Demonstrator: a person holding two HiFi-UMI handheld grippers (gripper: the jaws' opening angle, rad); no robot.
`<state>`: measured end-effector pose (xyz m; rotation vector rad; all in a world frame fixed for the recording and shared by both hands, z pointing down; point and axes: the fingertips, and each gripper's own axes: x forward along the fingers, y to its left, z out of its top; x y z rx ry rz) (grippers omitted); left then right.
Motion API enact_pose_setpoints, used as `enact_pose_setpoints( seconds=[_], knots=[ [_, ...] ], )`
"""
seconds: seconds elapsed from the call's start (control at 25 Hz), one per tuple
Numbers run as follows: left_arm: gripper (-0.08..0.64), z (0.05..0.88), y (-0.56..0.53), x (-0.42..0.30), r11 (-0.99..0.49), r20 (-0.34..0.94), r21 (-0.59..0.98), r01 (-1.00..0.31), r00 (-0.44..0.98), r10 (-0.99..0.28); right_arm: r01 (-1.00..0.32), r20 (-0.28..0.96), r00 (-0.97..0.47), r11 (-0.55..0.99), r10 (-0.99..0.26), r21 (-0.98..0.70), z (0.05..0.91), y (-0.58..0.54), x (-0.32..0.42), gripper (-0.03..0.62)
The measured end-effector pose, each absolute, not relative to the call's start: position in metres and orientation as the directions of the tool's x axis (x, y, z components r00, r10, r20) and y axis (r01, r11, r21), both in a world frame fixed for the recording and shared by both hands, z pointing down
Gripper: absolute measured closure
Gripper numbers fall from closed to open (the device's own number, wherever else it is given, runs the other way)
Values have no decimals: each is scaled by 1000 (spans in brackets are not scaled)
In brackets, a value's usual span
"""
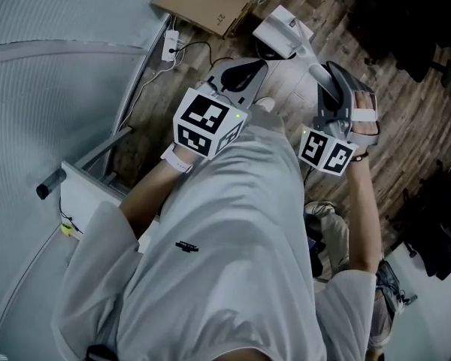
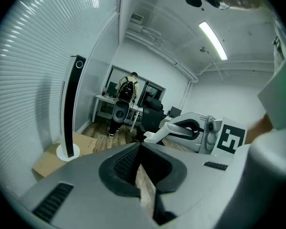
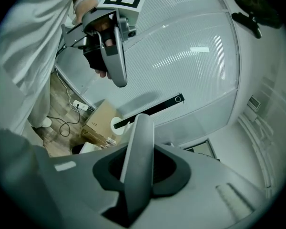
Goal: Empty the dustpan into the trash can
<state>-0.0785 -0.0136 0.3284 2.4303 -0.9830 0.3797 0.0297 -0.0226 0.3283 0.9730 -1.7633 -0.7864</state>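
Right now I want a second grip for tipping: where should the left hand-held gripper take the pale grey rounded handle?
Probably the free end of the pale grey rounded handle, past the right hand-held gripper, from the left: it is a smooth, even bar there, and the shut left hand-held gripper sits that side.

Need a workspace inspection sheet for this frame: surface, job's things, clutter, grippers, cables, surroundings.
Surface: wooden floor.
Job's things: long pale handle in the right gripper, with a white head at its far end, likely the dustpan; trash can not made out.
Clutter: cardboard box with a tower fan standing on it; black bag-like items on the floor at right.
Grippers: left gripper shut, empty; right gripper shut on the handle.
Cables: power strip by the wall, black cable looping from it.
Surroundings: curved ribbed wall at left; person with a backpack far off.
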Motion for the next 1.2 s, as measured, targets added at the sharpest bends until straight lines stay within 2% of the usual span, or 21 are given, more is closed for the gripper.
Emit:
enact_pose_setpoints(
  seconds=[0.4, 0.6, 0.72, 0.84, 0.96, 1.08, 1.2],
  knots=[
    [554, 346, 2, -76, -720, 432, 354, -597, 787, -441, -255, 416, -191, 455, -889, 853, 330, -14, 8, 514],
    [552, 354, 1, -55, -689, 357, 535, -489, 870, -340, -255, 411, -174, 444, -895, 859, 333, -7, 7, 514],
    [526, 354, -4, -50, -689, 333, 554, -467, 883, -330, -254, 412, -168, 443, -896, 860, 334, -5, 10, 514],
    [467, 353, -7, -44, -757, 339, 474, -449, 887, -314, -255, 414, -164, 444, -895, 859, 335, -4, 14, 514],
    [397, 359, -7, -35, -855, 386, 316, -412, 879, -280, -256, 418, -164, 448, -894, 857, 337, -3, 16, 514],
    [354, 368, -10, -27, -922, 446, 139, -360, 854, -266, -257, 422, -162, 451, -892, 855, 338, -4, 19, 512],
    [337, 368, -15, -15, -954, 458, 34, -298, 853, -250, -259, 425, -162, 454, -891, 853, 337, -4, 23, 512]
  ],
)
